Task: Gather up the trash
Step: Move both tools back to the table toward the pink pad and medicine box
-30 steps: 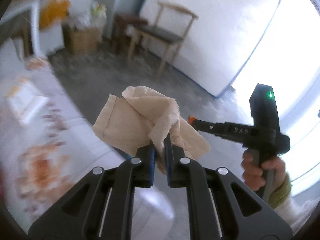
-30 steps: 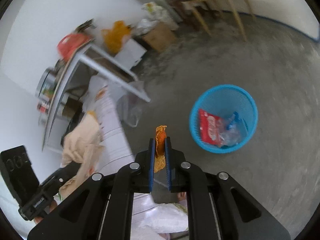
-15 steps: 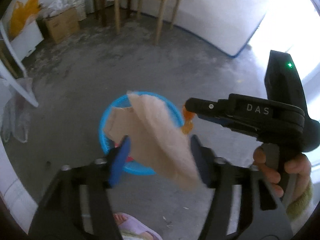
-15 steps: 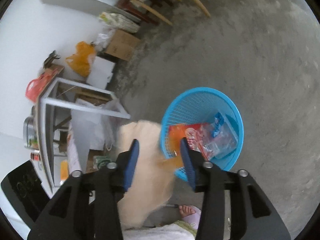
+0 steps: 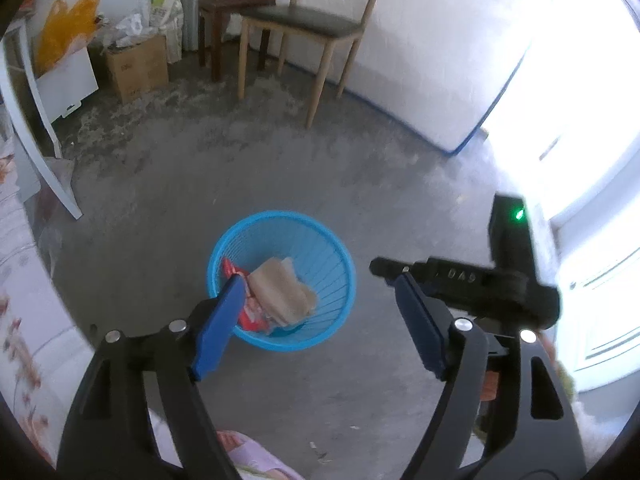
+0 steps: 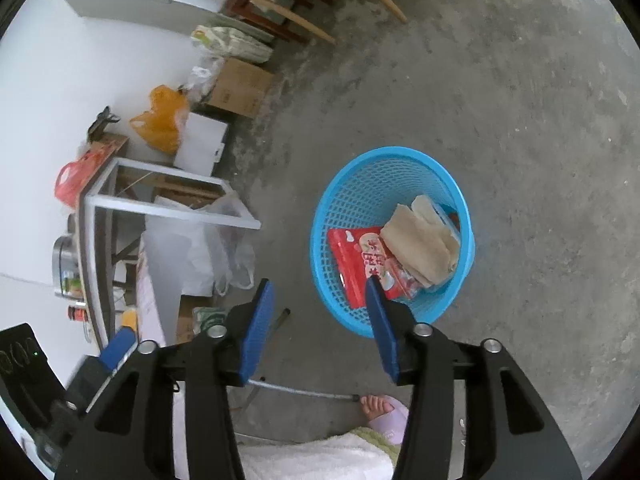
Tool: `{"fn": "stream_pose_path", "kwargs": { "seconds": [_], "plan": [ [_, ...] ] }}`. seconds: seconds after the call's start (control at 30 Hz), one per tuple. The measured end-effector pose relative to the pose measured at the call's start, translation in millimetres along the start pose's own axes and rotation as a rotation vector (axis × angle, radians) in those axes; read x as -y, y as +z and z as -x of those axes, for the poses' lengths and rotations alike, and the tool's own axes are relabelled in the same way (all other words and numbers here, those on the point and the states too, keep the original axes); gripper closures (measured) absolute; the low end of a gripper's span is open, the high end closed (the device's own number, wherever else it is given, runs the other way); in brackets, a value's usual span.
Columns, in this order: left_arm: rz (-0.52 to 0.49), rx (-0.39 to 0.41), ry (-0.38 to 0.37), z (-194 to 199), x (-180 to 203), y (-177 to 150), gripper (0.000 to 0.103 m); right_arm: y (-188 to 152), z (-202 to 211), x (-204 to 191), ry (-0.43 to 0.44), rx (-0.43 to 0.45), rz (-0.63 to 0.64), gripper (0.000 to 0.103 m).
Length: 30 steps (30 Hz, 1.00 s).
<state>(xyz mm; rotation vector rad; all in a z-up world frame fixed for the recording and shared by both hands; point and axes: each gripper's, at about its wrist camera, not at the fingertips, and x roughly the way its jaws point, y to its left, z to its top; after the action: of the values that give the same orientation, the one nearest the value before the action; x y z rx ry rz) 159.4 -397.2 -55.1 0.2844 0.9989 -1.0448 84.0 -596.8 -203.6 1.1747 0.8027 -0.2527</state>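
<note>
Napkin (image 5: pixel 282 292) in basket (image 5: pixel 340 280), below left gripper (image 5: pixel 320 300)

A crumpled beige napkin (image 6: pixel 420 242) lies atop a red wrapper (image 6: pixel 360 258) inside the blue basket (image 6: pixel 340 200).

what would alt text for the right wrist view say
Seen from above, a blue mesh basket on a grey concrete floor holds a crumpled beige napkin and a red snack wrapper. The right hand-held gripper hangs over its near rim, jaws opening with nothing between them. A metal-framed table and a cardboard box stand left.
</note>
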Motion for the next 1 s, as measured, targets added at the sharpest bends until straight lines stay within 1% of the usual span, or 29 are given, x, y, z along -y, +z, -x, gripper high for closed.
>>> {"fn": "stream_pose_path", "kwargs": {
  "seconds": [0.1, 0.2, 0.27, 0.33, 0.37, 0.43, 0.47, 0.57, 0.6, 0.67, 0.77, 0.83, 0.87, 0.9, 1.0],
  "plan": [
    [0.002, 0.050, -0.017, 31, 0, -11, 0.022, -9, 18, -6, 0.003, 0.004, 0.037, 0.050],
    [0.031, 0.105, -0.014, 69, -9, -27, 0.020, -14, 34, -23, 0.004, 0.013, 0.097, 0.049],
    [0.059, 0.131, -0.005, 87, -18, -35, 0.020, -17, 43, -39, 0.007, 0.016, 0.149, 0.048],
    [0.100, 0.173, 0.013, 114, -34, -49, 0.020, -20, 48, -62, 0.011, 0.019, 0.209, 0.045],
    [0.113, 0.188, 0.024, 124, -41, -54, 0.020, -23, 49, -81, 0.019, 0.016, 0.263, 0.041],
    [0.138, 0.218, 0.064, 148, -58, -67, 0.020, -31, 48, -110, 0.032, 0.011, 0.349, 0.037],
    [0.147, 0.227, 0.093, 160, -67, -73, 0.020, -37, 45, -131, 0.039, 0.006, 0.412, 0.035],
    [0.165, 0.234, 0.195, 200, -96, -90, 0.020, -56, 31, -188, 0.079, -0.037, 0.584, 0.029],
    [0.175, 0.236, 0.232, 219, -109, -95, 0.020, -62, 26, -205, 0.085, -0.051, 0.632, 0.027],
    [0.201, 0.242, 0.282, 245, -130, -102, 0.019, -76, 12, -243, 0.086, -0.077, 0.733, 0.025],
    [0.278, 0.253, 0.374, 290, -177, -114, 0.019, -96, -10, -294, 0.092, -0.120, 0.850, 0.020],
    [0.342, 0.254, 0.443, 313, -212, -120, 0.019, -110, -24, -320, 0.092, -0.145, 0.904, 0.017],
    [0.362, 0.249, 0.456, 320, -224, -123, 0.019, -117, -33, -335, 0.087, -0.157, 0.940, 0.015],
    [0.398, 0.239, 0.471, 329, -245, -126, 0.019, -124, -41, -348, 0.077, -0.168, 0.970, 0.015],
    [0.484, 0.230, 0.499, 341, -289, -129, 0.019, -140, -68, -382, 0.030, -0.185, 1.055, 0.014]
  ]
}}
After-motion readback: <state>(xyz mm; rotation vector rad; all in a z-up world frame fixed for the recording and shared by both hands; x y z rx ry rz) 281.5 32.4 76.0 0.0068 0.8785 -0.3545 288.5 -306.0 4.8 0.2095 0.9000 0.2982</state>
